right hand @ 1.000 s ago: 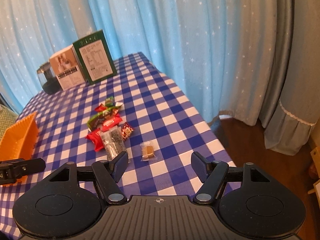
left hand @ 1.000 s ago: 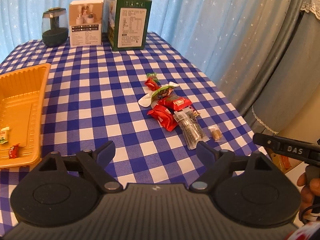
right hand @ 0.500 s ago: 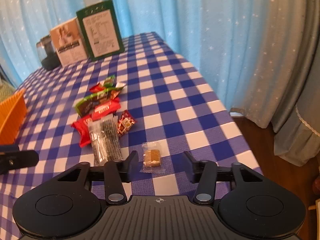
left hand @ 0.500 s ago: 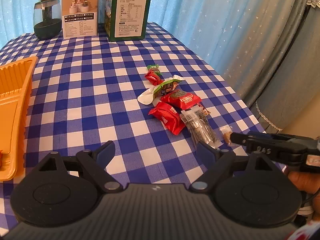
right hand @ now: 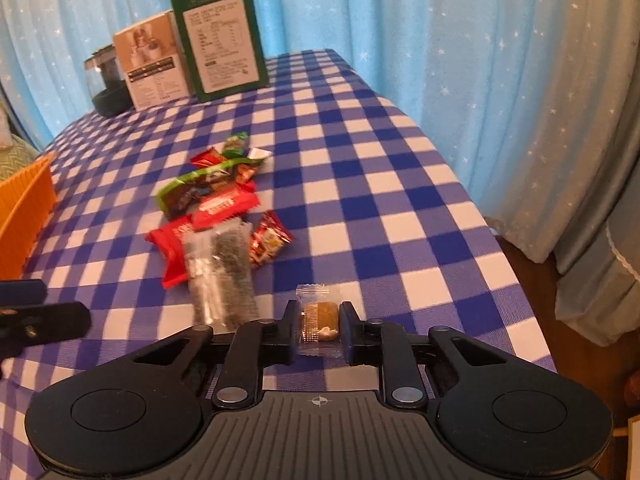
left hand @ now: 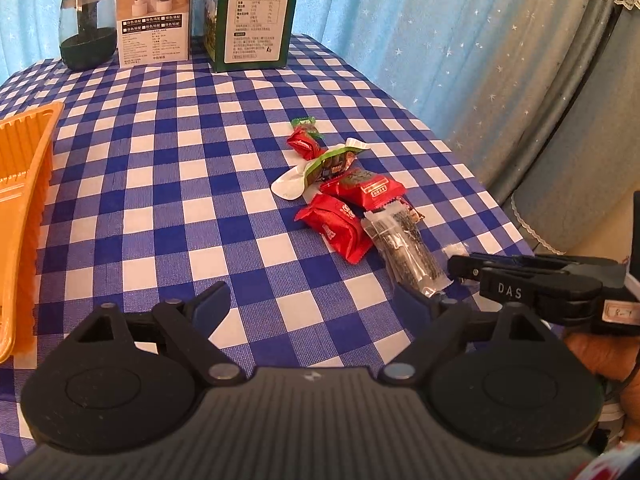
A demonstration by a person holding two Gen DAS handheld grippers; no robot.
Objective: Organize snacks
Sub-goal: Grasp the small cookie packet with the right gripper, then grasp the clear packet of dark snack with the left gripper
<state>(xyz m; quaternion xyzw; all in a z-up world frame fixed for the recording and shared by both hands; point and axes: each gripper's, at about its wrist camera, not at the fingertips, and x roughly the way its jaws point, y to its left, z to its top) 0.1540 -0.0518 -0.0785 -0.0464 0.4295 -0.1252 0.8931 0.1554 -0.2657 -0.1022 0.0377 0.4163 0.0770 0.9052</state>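
A small clear packet with a brown biscuit (right hand: 319,314) lies near the table's right edge. My right gripper (right hand: 319,312) is closing on it, and both pads touch its sides. In the left wrist view the right gripper (left hand: 460,265) shows beside the pile. The pile holds red packets (left hand: 340,228), a clear pack of dark sticks (left hand: 408,252) and a green wrapper (left hand: 332,162). My left gripper (left hand: 312,296) hangs open over the bare checked cloth in front of the pile, with nothing between its fingers. An orange tray (left hand: 24,184) sits at far left.
A dark glass jar (left hand: 86,36), a white box (left hand: 154,16) and a green box (left hand: 254,16) stand at the table's far end. Blue and grey curtains hang behind and right. The table's right edge (right hand: 496,248) drops to a wooden floor.
My right gripper sank to the biscuit packet and its jaws drew in from wide apart to touching it. My left gripper dropped nearer the table, then held still.
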